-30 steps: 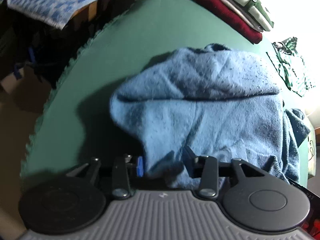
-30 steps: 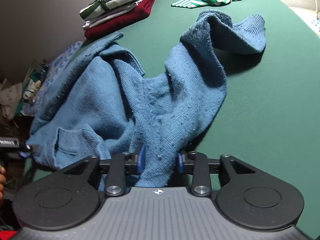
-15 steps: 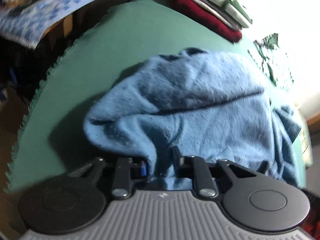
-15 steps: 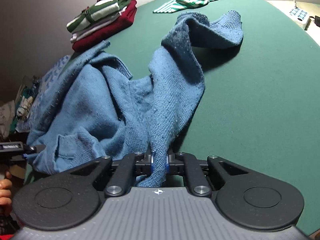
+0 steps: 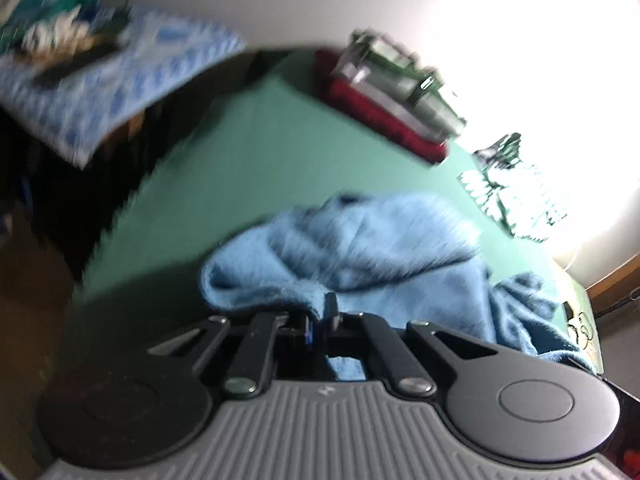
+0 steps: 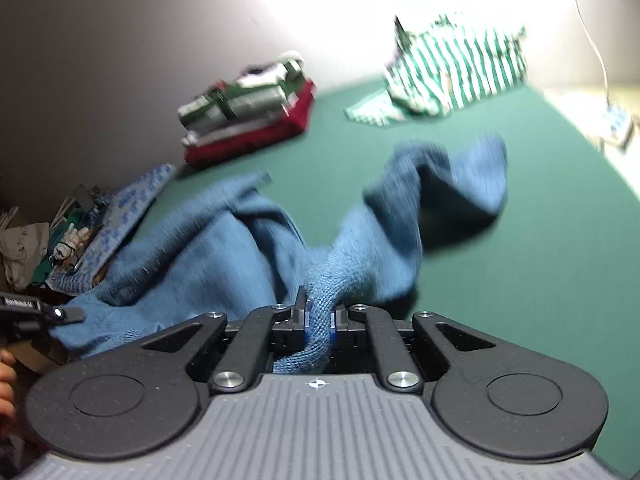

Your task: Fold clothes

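Both hand-held grippers, left [image 5: 320, 322] and right [image 6: 319, 314], are clamped on the blue sweater [image 6: 224, 248]; lift evenly, keeping its sleeve [image 6: 448, 176] untwisted.

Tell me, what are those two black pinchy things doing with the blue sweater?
A person is folding clothes with a handheld gripper in each hand. Both the left gripper and the right gripper are shut on the blue sweater, each pinching a different part of its edge above the green table. One sleeve trails off across the table. A folded stack of clothes sits at the back, with a crumpled green-striped shirt nearby, not yet folded.
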### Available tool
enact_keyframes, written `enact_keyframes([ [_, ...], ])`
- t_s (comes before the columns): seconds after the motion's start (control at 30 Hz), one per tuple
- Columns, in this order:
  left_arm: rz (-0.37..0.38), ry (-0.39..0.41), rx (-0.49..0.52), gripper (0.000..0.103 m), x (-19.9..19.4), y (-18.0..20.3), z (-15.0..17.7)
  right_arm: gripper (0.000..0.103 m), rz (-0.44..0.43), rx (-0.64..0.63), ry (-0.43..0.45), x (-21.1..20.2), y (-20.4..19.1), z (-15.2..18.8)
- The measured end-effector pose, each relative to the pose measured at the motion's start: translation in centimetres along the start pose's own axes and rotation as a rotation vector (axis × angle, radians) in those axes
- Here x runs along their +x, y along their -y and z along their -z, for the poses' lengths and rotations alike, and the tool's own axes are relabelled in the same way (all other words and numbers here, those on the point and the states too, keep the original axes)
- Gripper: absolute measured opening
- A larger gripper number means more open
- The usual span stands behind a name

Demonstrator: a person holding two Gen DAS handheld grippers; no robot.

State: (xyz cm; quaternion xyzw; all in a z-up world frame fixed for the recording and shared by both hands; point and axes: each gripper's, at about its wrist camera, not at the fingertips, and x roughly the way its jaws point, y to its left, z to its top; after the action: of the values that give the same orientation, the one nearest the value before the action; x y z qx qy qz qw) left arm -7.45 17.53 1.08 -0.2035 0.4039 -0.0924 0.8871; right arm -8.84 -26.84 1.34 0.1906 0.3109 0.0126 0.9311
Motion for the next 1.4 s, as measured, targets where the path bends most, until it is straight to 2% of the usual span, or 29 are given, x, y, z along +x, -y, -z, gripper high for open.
enact_keyframes([
  [0.17, 0.046, 0.109, 0.076, 0.000, -2.8, 2.6, -2.8, 0.008, -0.046, -0.011, 0.100, -1.9, 0.0, -3.1],
  [0.4, 0.130, 0.264, 0.164, 0.000, -6.8, 7.1, -6.9, 0.008, -0.168, 0.100, 0.240, -4.8, 0.3, -8.0],
  [0.5, 0.175, 0.305, 0.182, 0.000, -8.3, 8.7, -8.6, 0.008, -0.209, 0.119, 0.303, -6.1, 0.1, -10.3],
  [0.67, 0.207, 0.352, 0.213, 0.000, -9.7, 10.9, -11.0, 0.008, -0.255, 0.141, 0.407, -7.7, 0.4, -13.0],
  [0.8, 0.224, 0.374, 0.234, 0.000, -10.5, 12.4, -12.4, 0.008, -0.273, 0.134, 0.465, -8.8, 0.1, -14.8],
  [0.93, 0.230, 0.429, 0.267, 0.000, -11.7, 14.0, -13.8, 0.008, -0.292, 0.132, 0.519, -10.0, 0.4, -16.9],
  [1.1, 0.228, 0.476, 0.291, 0.000, -12.0, 16.1, -16.2, 0.008, -0.284, 0.097, 0.592, -11.7, 0.0, -19.8],
  [1.33, 0.190, 0.469, 0.278, 0.000, -9.2, 18.6, -21.0, 0.008, -0.240, 0.060, 0.653, -12.9, -0.5, -24.3],
  [1.4, 0.176, 0.467, 0.274, 0.000, -8.2, 19.2, -22.3, 0.008, -0.207, 0.060, 0.660, -11.4, 0.1, -25.7],
])
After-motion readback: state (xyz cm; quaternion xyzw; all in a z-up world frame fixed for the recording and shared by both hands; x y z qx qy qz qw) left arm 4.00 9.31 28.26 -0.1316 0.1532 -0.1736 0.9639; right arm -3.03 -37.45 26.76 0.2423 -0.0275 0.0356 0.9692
